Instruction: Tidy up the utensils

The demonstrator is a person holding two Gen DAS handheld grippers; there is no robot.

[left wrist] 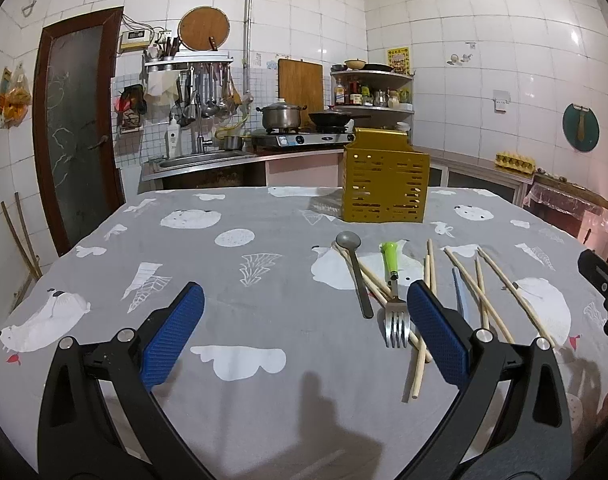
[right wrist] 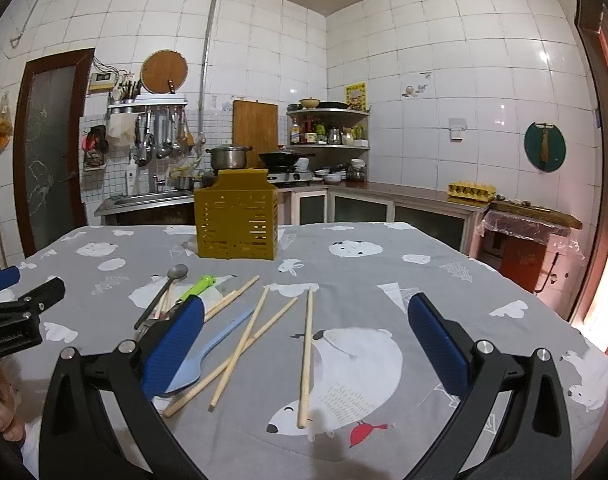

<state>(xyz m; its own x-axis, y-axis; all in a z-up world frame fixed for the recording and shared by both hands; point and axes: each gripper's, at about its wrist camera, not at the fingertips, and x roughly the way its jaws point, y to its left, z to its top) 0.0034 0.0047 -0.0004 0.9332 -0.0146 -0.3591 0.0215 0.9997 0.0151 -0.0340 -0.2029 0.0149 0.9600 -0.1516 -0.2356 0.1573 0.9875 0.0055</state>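
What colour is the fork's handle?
Lime green plastic on the metal fork, clearest in the left wrist view.

On the table [right wrist: 384, 248], the utensil holder [right wrist: 237, 222] stands at twelve o'clock; spoon [right wrist: 164, 294] and fork [left wrist: 395, 308] lie at ten, chopsticks [right wrist: 306, 354] nearest.

Utensils [right wrist: 240, 332] scattered flat, yellow caddy [right wrist: 237, 220] upright
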